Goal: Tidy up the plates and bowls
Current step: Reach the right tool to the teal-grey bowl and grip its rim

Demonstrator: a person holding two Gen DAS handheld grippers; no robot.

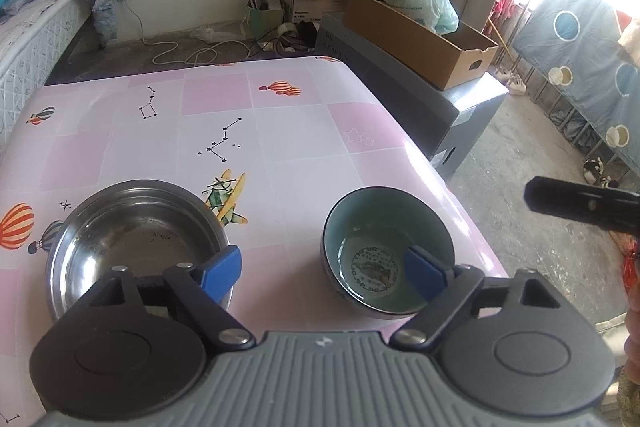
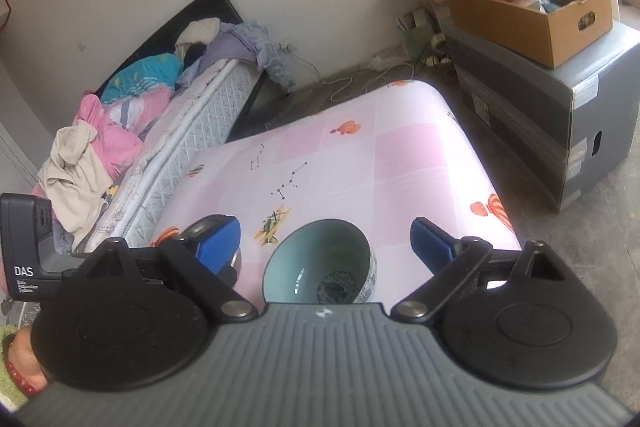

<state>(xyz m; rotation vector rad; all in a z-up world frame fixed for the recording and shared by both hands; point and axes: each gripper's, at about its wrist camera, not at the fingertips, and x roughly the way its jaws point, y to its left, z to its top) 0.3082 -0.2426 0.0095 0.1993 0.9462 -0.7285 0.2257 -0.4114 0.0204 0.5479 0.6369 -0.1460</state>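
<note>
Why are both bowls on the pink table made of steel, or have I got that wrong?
Only one is steel. The left wrist view shows a steel bowl and, to its right, a ceramic bowl with a pale blue inside and a printed pattern at the bottom. Both do sit on the pink table.

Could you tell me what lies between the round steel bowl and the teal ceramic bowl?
Only pink tablecloth separates the steel bowl and the teal bowl, seen in the left wrist view.

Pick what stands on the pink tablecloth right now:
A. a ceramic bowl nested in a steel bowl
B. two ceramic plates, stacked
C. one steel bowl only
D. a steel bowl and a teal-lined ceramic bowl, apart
D: the steel bowl and the ceramic bowl stand side by side with bare tablecloth between them.
</note>
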